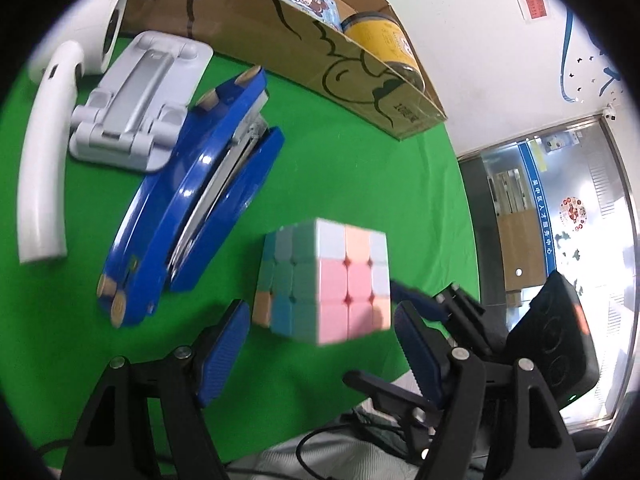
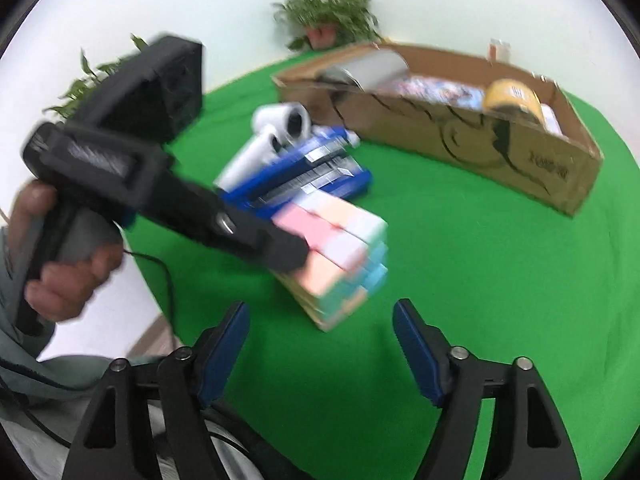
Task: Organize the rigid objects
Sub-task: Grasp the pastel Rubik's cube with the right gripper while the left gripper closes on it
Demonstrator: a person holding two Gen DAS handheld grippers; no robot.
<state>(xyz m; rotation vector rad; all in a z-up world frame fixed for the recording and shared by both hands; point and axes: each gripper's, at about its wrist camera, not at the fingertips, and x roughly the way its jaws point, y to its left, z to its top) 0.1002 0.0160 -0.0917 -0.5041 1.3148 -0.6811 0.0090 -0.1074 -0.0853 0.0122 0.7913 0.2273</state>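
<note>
Blue ribbed pads of the left gripper (image 1: 320,312) fill the bottom of its own view, and the pastel puzzle cube (image 1: 332,280) sits right between their tips. Each pad lies against 1 side of the cube, so the gripper is closed on it at a medium width. From the right wrist view the cube looks tilted, with 1 corner low over the green table (image 1: 360,168), though blur makes it hard to say whether that corner touches the cloth. A person's hand (image 2: 68,272) grips the handle of the left gripper at the left edge of that view.

The right gripper (image 2: 320,306) stands with its 2 pads well apart and nothing between them; the cube lies just ahead of their tips.

Behind the cube lies a blue stapler (image 1: 192,200), hinged open with its metal channel showing. Just beside it, further back, rests a folded grey phone stand (image 1: 136,96), and next to that a white curved handheld device (image 1: 44,152). At the far side of the table stands a cardboard box (image 1: 304,52) holding a yellow can (image 1: 380,40) and some printed packets. Potted plants (image 2: 328,12) stand beyond the table.
</note>
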